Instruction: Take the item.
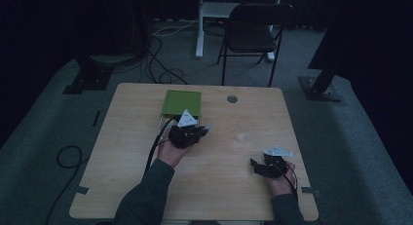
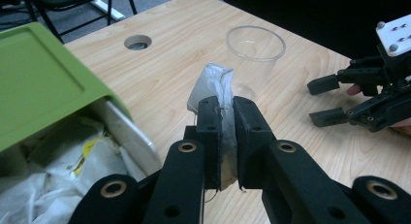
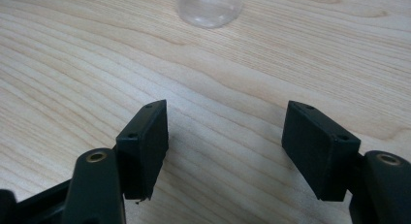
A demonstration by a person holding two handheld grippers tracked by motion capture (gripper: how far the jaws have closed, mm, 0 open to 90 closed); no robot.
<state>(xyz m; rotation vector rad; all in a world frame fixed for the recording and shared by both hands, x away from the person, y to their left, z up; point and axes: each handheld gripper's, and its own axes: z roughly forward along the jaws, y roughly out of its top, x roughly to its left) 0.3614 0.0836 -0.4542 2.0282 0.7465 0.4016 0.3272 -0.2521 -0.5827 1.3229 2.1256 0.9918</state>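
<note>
A small white paper sachet [image 2: 213, 88] has been lifted from the green plastic box [image 2: 43, 83], clamped in the left gripper [image 2: 225, 132], but is not yet in the clear plastic cup [image 2: 255, 52], while the right gripper [image 3: 225, 151] is held open and empty.

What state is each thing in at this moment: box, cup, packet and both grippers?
Green plastic box: lid raised, white packets inside.
Clear plastic cup: upright, empty, standing free on the table.
Small white packet: pinched, off the table.
Left gripper: shut on the packet.
Right gripper: open, nothing between its jaws.

No legible text or labels.
</note>
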